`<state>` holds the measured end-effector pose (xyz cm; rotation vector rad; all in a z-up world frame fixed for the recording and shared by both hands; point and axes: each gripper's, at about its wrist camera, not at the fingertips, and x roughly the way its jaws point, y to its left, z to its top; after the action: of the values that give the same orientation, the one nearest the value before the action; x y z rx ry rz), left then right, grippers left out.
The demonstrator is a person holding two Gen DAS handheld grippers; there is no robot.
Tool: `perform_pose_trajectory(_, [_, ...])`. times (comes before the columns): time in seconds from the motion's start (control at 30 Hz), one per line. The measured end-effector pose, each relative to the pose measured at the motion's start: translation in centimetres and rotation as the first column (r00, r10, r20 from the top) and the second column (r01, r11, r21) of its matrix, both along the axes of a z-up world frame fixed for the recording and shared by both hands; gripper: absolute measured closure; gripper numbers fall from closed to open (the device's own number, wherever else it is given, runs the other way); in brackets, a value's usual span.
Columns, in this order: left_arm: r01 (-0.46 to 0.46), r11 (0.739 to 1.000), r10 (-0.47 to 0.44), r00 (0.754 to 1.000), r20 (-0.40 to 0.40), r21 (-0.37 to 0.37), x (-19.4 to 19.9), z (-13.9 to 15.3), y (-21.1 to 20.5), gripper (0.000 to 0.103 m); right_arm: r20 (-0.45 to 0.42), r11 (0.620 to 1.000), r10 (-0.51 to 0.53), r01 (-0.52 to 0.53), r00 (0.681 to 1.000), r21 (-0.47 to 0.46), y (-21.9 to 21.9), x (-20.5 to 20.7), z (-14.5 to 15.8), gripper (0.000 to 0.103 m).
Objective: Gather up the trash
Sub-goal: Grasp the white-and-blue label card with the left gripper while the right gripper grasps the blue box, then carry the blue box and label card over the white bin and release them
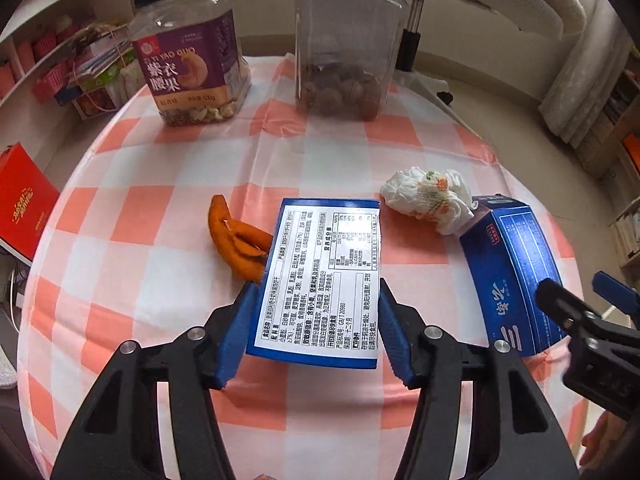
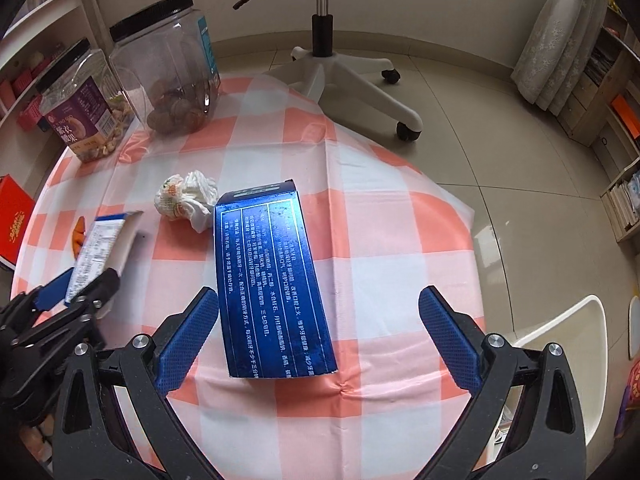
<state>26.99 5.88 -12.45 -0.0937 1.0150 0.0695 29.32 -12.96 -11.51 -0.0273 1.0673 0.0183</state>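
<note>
A blue carton with a white printed label [image 1: 320,272] lies on the checked tablecloth [image 1: 140,220]. My left gripper [image 1: 318,290] is shut on it, a blue pad pressed to each long side. Left of it lies orange peel [image 1: 236,240], behind it to the right a crumpled tissue [image 1: 428,196]. A dark blue box [image 2: 272,280] lies lengthwise between the fingers of my right gripper [image 2: 319,295], which is open wide; the left pad is close to the box's edge, the right pad far off. The right gripper [image 1: 574,286] shows at the left wrist view's right edge.
Two black-lidded clear jars stand at the table's far side, one with a purple label [image 1: 192,60] and one holding brown nuts [image 1: 344,48]. A white office chair [image 2: 340,76] stands beyond the table. A red box [image 1: 20,204] sits off the left edge.
</note>
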Motion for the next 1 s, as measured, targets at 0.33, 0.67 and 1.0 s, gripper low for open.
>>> perform_pose_trajectory(0.33, [-0.041, 0.999, 0.043, 0.991, 0.129, -0.014, -4.0, 5.2, 3.6, 0.046, -0.013, 1.000, 0.004, -0.004, 1.000, 0.014, 2.1, 1.7, -2.3, 0.012])
perform_pose_trajectory(0.67, [-0.079, 0.996, 0.084, 0.973, 0.215, -0.034, -5.8, 8.0, 5.4, 0.046, 0.137, 0.994, 0.098, -0.103, 0.986, 0.031, 4.7, -1.4, 2.9, 0.050])
perform_pose_trajectory(1.0, [-0.108, 0.993, 0.116, 0.923, 0.367, -0.044, -9.0, 12.9, 5.0, 0.045, 0.419, 0.988, 0.118, -0.150, 0.900, 0.042, 4.7, -7.6, 11.7, 0.050])
